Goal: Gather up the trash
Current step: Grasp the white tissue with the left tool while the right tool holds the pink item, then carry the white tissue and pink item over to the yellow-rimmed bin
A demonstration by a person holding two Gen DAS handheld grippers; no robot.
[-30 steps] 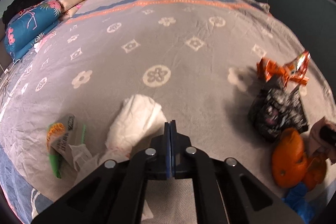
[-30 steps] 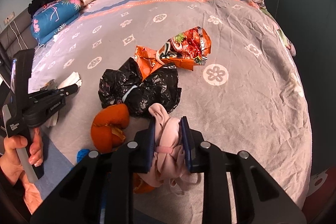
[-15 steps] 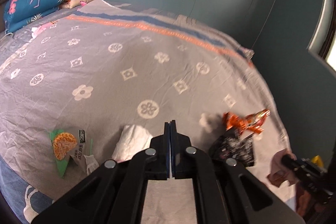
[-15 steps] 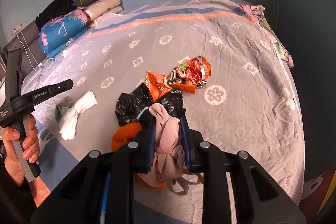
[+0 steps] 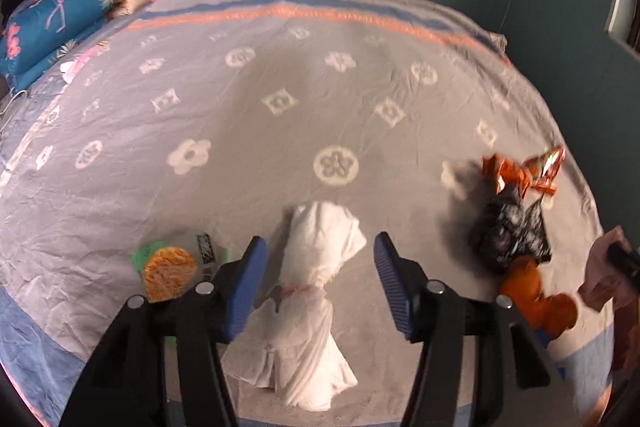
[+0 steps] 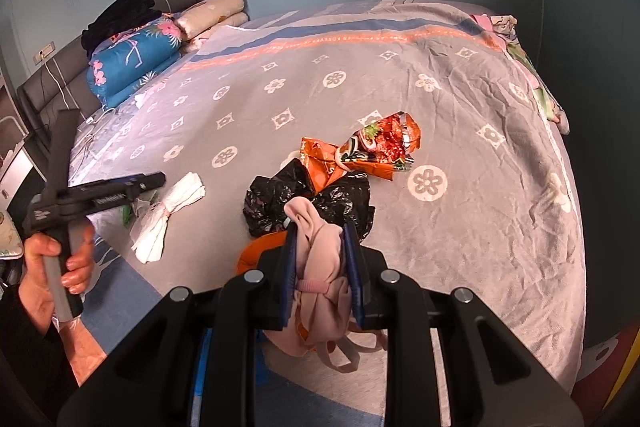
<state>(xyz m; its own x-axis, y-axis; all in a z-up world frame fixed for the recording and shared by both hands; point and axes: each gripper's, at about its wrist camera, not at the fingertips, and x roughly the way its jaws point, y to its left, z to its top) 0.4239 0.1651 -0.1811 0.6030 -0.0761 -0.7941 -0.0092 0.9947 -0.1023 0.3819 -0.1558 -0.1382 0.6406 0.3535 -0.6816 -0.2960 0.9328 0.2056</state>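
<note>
My left gripper [image 5: 318,247] is open, its jaws on either side of a white tied bag [image 5: 316,287] lying on the grey bedspread [image 5: 280,131], not touching it. That bag also shows in the right wrist view [image 6: 168,211], under the left gripper [image 6: 154,181]. My right gripper [image 6: 320,231] is shut on a pink tied bag [image 6: 320,267] held above the bed's near edge. A black bag [image 6: 304,203], an orange bag [image 5: 536,291] and an orange snack wrapper [image 6: 360,147] lie on the bed.
A green and orange wrapper [image 5: 168,267] lies left of the white bag. Folded blue floral bedding [image 6: 132,63], beige pillows [image 6: 212,15] and a black garment [image 6: 120,15] are stacked at the headboard. A blue scrap [image 5: 554,343] sits at the bed's near edge.
My left gripper has opened and come down over the white bag, which now lies between its jaws. My right gripper still holds the pink bag and has risen slightly.
</note>
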